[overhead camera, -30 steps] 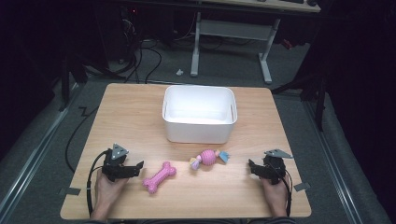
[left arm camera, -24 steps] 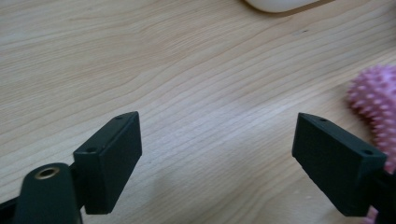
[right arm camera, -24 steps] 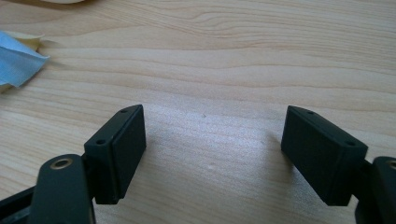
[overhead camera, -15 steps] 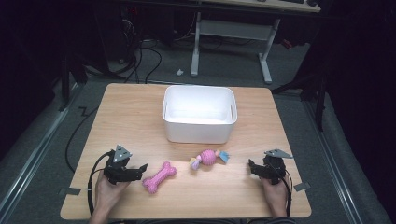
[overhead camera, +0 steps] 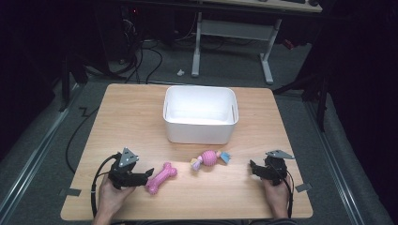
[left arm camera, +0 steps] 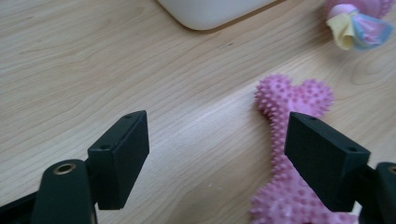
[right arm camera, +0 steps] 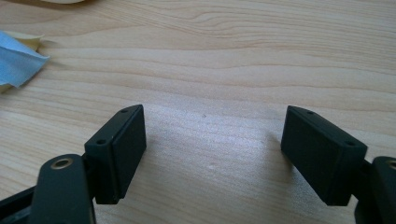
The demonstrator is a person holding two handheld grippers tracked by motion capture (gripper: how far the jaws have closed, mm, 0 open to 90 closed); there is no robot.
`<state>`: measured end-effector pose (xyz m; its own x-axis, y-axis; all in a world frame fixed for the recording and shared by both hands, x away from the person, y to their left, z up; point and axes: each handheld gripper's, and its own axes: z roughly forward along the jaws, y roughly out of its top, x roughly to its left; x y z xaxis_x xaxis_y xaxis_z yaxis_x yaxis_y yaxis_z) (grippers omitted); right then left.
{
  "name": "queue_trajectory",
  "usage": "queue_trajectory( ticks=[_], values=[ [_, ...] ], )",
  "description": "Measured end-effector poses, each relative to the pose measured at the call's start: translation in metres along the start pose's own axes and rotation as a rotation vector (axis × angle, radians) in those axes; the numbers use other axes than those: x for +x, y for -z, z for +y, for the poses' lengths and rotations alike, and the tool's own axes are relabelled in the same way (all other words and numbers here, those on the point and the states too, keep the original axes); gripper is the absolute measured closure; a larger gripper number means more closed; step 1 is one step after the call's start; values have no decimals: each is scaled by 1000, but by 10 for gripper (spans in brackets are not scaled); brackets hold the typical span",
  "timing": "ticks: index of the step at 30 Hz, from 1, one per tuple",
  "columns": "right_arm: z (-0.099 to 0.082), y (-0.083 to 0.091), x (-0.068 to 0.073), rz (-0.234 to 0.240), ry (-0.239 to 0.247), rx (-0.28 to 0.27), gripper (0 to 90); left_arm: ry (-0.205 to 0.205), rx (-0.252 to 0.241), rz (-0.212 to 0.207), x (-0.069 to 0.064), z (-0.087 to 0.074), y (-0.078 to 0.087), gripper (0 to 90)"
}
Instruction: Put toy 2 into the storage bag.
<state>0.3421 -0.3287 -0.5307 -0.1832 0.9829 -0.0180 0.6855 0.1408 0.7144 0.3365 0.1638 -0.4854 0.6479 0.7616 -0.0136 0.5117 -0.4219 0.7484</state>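
A spiky pink rubber bone [overhead camera: 161,177] lies on the wooden table [overhead camera: 131,122], near its front edge. My left gripper [overhead camera: 146,175] hovers at the bone's left end, open; its jaws have just been closing, with no pad pressing on anything. In the left gripper view, the bone [left arm camera: 294,100] lies off to the right, partly behind the right jaw of this gripper [left arm camera: 217,140]. A pink ball toy with yellow and blue cloth ends [overhead camera: 210,158] lies to the bone's right. My right gripper [overhead camera: 253,168] rests open near the front right, and bare wood shows between its jaws [right arm camera: 212,140].
A white rectangular bin [overhead camera: 199,115] stands at the table's middle back, with nothing visible inside. The ball toy's blue cloth [right arm camera: 16,60] shows at the left edge of the right gripper view. Cables trail from both grippers. Dark floor and a desk frame lie beyond the table.
My left gripper has shifted a little to the right, up to the pink bone's end. The right gripper and both toys have stayed put.
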Motion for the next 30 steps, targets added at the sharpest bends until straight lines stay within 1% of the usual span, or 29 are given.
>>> queue_trajectory(
  ticks=[3,4,5,6,7,8,13,15,16,17,18,20,21,22,23,25,26,27,30],
  values=[
    [0,0,0,-1,-1,0,225,-22,6,-15,-8,5,0,270],
    [0,0,0,-1,-1,0,225,-22,6,-15,-8,5,0,277],
    [0,0,0,-2,-2,2,225,-38,15,-25,-13,8,-1,287],
    [0,0,0,-2,-2,2,225,-38,15,-25,-13,8,-1,296],
    [0,0,0,-3,-2,2,225,-56,25,-35,-19,10,-3,309],
    [0,0,0,-3,-2,2,225,-65,35,-43,-22,11,-4,317],
    [0,0,0,-4,-4,0,225,-99,78,-70,-32,14,-15,345],
    [0,0,0,-5,-5,-1,225,-101,85,-75,-34,15,-17,348],
    [0,0,0,-5,-5,-1,225,-104,95,-78,-35,16,-19,348],
    [0,0,0,-7,-7,-1,225,-109,116,-81,-37,17,-23,352],
    [0,0,0,-7,-7,-1,225,-109,116,-81,-37,17,-23,362],
    [0,0,0,-9,-9,-2,225,-113,145,-84,-39,17,-28,377],
    [0,0,0,-9,-9,-2,225,-113,145,-84,-39,17,-28,384],
    [-1,0,0,-9,-9,-2,225,-115,156,-81,-39,17,-30,384],
    [-1,0,0,-9,-9,-2,225,-117,175,-83,-39,17,-32,395],
    [-1,0,0,-10,-9,-2,225,-114,179,-88,-39,17,-33,406],
    [-1,0,0,-10,-9,-2,225,-106,192,-100,-39,16,-36,415],
    [-1,0,0,-10,-9,-2,225,-106,192,-100,-39,16,-36,420],
    [-1,0,0,-9,-9,-2,225,-109,219,-105,-40,16,-40,439]
  ],
)
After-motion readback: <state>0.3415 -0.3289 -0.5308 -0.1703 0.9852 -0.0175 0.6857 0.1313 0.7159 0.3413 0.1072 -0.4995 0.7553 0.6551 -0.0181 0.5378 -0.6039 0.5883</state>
